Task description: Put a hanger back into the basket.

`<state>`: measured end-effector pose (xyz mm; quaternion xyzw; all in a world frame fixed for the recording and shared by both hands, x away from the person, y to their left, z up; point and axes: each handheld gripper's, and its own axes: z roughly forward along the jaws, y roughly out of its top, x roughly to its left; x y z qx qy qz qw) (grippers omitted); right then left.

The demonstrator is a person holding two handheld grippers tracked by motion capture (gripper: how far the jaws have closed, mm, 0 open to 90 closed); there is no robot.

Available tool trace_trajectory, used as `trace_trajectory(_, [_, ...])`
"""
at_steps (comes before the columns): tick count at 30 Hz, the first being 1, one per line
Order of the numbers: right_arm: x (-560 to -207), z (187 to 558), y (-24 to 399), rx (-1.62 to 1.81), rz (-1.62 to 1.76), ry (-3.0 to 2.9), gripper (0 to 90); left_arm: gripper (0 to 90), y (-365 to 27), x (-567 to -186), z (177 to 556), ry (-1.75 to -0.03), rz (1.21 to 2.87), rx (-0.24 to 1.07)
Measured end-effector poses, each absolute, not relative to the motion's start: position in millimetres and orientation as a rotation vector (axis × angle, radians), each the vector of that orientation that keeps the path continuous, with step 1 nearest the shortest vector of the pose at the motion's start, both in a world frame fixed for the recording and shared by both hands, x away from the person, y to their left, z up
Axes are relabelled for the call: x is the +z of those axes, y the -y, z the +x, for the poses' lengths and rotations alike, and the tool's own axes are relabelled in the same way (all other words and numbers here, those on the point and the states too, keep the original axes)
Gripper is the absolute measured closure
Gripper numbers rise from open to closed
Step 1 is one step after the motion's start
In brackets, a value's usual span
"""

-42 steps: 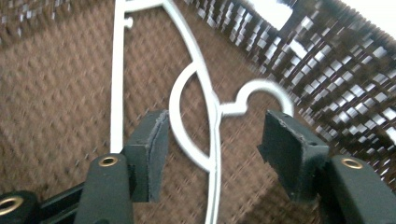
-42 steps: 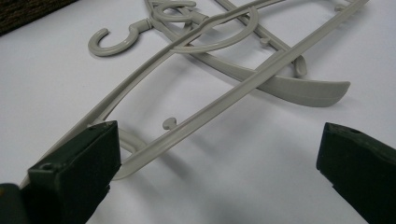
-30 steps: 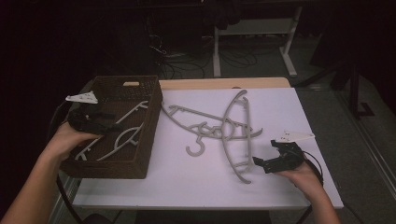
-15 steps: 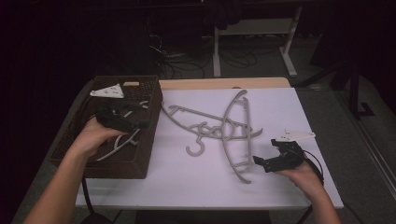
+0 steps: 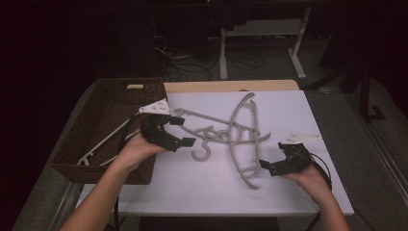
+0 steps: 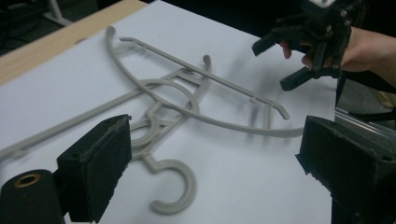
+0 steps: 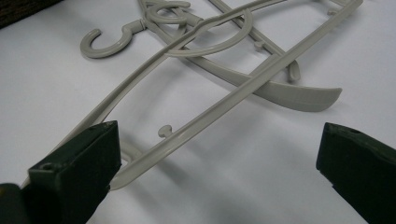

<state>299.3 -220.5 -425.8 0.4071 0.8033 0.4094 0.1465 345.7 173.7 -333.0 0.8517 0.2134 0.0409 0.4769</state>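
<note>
Overhead, both tools, left and right, wide and empty over white table, dark room behind.

The left gripper leaves the brown basket and now sits past its right rim, over the white sheet, close to the grey hangers. Its jaws have just been opening, with nothing between them.
</note>
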Motion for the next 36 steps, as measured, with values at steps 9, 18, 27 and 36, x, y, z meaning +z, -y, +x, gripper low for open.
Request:
trace_trajectory(9, [-423.4,304.8,217.2,1.154,1.175,-2.317,0.0,2.2,-151.7,-381.9,341.0,-0.514,2.116,0.047])
trace_trajectory(18, [-420.1,324.8,210.4,1.092,1.221,-2.313,3.6,0.0,-145.7,-420.0,336.0,-0.513,2.160,0.041])
trace_trajectory(27, [-410.8,368.3,202.1,1.009,1.333,-2.285,14.1,0.0,-146.5,-431.3,332.0,-0.513,2.165,0.061])
trace_trajectory(36, [-421.3,406.0,187.7,0.902,1.434,-2.304,32.6,0.0,-144.1,-434.5,331.0,-0.505,2.184,0.043])
